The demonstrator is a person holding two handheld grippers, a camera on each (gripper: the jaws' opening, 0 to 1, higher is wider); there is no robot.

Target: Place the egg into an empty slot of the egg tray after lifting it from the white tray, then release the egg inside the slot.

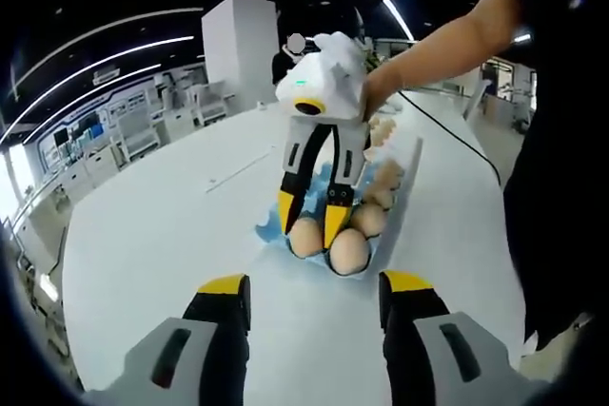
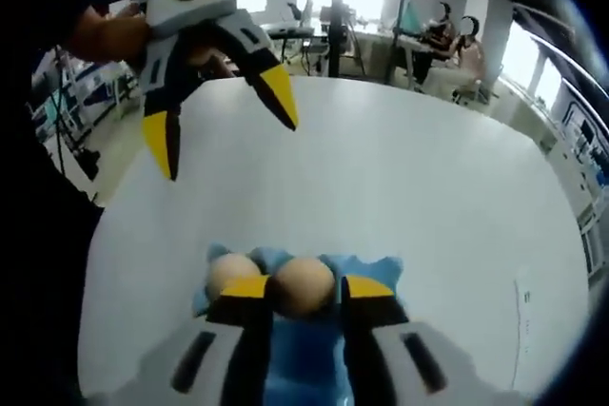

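Egg (image 2: 304, 290), smooth and pale tan, sits in the blue egg tray (image 2: 366, 268) on the white worktop (image 2: 428, 187), pinched between the right tool (image 2: 303, 288) tips. Beside the tray, the left tool (image 1: 314, 287) hovers, spread wide.

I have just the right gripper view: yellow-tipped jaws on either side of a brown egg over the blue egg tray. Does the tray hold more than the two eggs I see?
Observer: Yes. The left gripper view shows further brown eggs in the blue egg tray, behind the right gripper.
Operator: What holds that gripper?
Observer: A person's hand grips its white body from behind.
Operator: Anything past the tray?
Observer: More pale eggs lie farther along the white table; what they rest in is unclear.
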